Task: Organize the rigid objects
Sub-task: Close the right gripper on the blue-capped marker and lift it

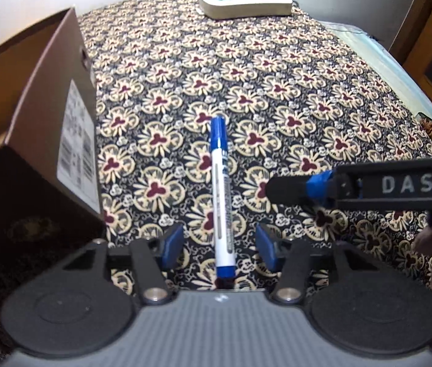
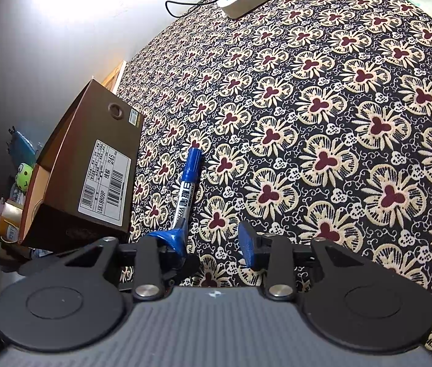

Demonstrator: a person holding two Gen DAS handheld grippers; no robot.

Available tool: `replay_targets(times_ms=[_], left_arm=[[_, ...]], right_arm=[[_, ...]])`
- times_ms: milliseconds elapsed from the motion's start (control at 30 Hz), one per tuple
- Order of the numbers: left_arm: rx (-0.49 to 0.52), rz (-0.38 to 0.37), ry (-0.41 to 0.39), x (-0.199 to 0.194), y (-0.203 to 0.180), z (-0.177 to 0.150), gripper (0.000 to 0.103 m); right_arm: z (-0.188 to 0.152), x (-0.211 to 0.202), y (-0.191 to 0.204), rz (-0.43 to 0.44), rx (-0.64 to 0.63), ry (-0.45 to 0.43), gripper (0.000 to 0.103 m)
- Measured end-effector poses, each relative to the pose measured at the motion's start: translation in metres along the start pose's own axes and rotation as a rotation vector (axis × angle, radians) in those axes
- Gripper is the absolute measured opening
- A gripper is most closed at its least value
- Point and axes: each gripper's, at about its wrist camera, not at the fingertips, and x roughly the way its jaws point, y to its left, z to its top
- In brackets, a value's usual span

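A blue-and-white marker [image 1: 222, 195] lies on the flowered cloth, cap pointing away. My left gripper [image 1: 219, 252] is open and straddles the marker's near end, with a gap between each blue pad and the barrel. To its left stands an open brown cardboard box [image 1: 72, 140] with a white label. One finger [image 1: 289, 188] of my right gripper reaches in from the right, short of the marker. In the right wrist view the marker [image 2: 185, 189] lies beyond the left finger, beside the box [image 2: 93, 168]. My right gripper [image 2: 213, 244] is open over bare cloth.
A white power strip [image 1: 246, 3] with black cables sits at the far edge by the wall. The flowered cloth [image 2: 338, 122] stretches bare to the right. A green toy [image 2: 25, 176] and clutter lie left of the box. A wooden door frame [image 1: 430, 30] stands at far right.
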Motion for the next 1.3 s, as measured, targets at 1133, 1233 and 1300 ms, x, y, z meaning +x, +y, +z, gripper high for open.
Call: replay_targets(times_ms=[1133,1233,1300], left_arm=[[-0.091,-0.309,-0.053,-0.034,0.015,-0.022,0.008],[-0.082,-0.318,-0.058,-0.040,0.016,-0.026,0.008],[-0.077,-0.332,-0.070,-0.046,0.019,-0.028,0.008]], right_arm=[[-0.020,0.031,0.021,0.088,0.083,0.043,0.008],[-0.022,0.028,0.019,0.109,0.108,0.048,0.000],[-0.024,0.023,0.022,0.139,0.103,0.036,0.000]])
